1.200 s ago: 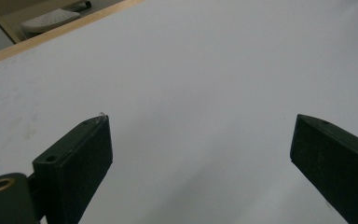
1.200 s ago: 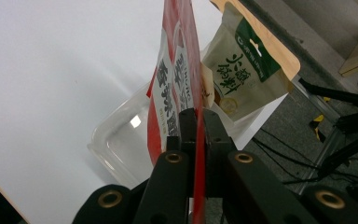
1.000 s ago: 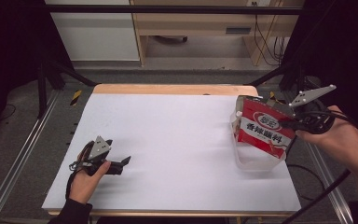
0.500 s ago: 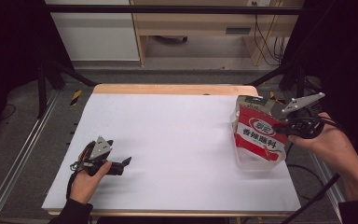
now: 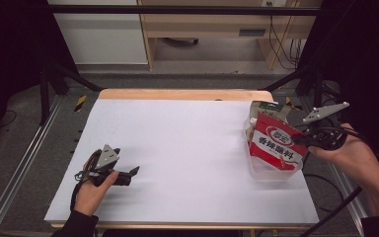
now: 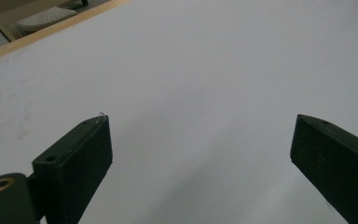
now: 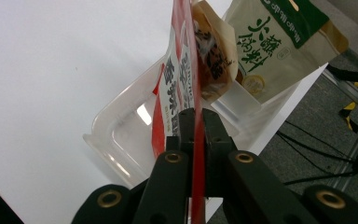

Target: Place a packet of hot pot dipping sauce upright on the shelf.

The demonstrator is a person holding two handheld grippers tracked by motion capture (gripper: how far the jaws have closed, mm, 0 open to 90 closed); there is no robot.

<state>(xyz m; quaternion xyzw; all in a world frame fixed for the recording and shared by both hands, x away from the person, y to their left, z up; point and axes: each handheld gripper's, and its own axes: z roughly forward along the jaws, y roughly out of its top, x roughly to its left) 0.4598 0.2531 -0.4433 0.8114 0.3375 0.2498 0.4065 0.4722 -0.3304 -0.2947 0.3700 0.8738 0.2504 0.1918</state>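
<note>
Right gripper is clamped on the edge of the flat red foil snack pouch with white lettering. In the right gripper view the jaws are pressed together with the pouch's thin seam between them, so I'm gripping the sealed rim, not the filled body. My guess: the rim is flat and stiff, so it won't squash the contents or slip.

The pouch hangs upright, tilted a little, over the clear plastic rectangular bin at the right edge of the white table. Its lower end looks to be inside the bin walls; I can't tell if it touches the floor of the bin.

Also standing in the bin, on the far side: a beige paper pouch with a green top band, and between it and the red one a small brown packet. Standing them on edge fits them side by side, which is probably why I hold the red one vertical.

Left gripper rests low on the bare table at the near left, well apart from the bin. Its jaws are spread wide with nothing between them. It's parked out of the way, idle.
</note>
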